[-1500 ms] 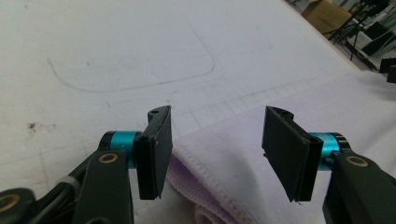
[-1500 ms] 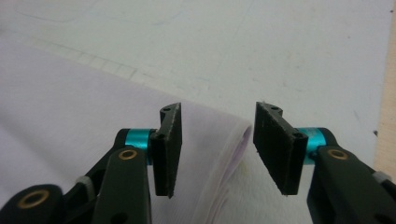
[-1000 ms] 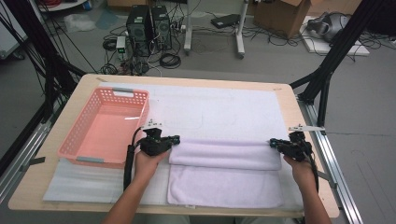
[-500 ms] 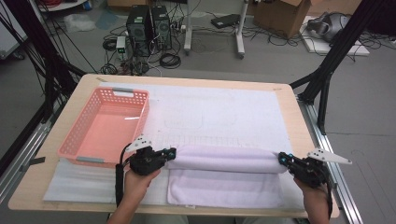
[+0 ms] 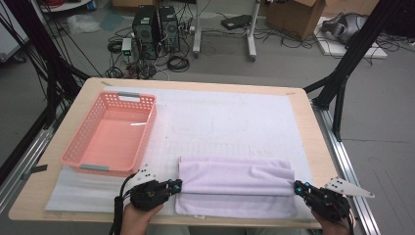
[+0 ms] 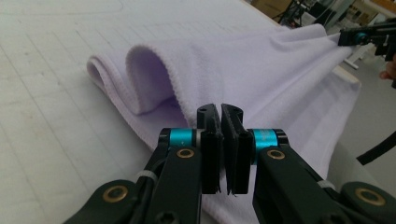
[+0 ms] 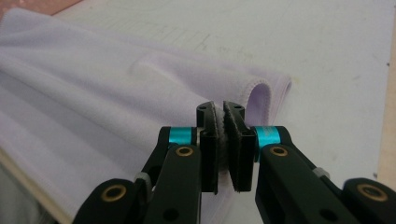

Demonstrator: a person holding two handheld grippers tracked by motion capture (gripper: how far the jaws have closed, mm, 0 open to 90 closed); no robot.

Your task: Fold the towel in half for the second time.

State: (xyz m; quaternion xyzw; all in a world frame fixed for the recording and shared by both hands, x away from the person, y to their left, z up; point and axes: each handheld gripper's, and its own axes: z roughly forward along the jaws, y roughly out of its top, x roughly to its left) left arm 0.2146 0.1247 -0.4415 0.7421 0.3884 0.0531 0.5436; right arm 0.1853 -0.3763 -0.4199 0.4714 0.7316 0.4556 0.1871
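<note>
A lavender towel [image 5: 235, 178] lies folded on the white mat [image 5: 220, 112] near the table's front edge, its upper layer covering most of the lower one. My left gripper [image 5: 179, 184] is at the towel's left end, shut on the upper layer's near corner. My right gripper [image 5: 297, 185] is shut on the matching corner at the right end. In the left gripper view the jaws [image 6: 220, 112] stand together low over the towel [image 6: 243, 70], whose fold curls open just beyond. In the right gripper view pale cloth shows pinched between the pads of the gripper [image 7: 221, 109], with the towel [image 7: 93, 84] spreading left.
An empty pink basket [image 5: 149, 132] sits on the mat's left side, close behind my left hand. The wooden table's [image 5: 313, 142] front edge is right under both hands. A metal rail runs along the right edge. Cables and computers stand on the floor beyond.
Both grippers have come toward the front edge, drawing the towel's upper layer with them. The folded layer now covers more of the lower one.
</note>
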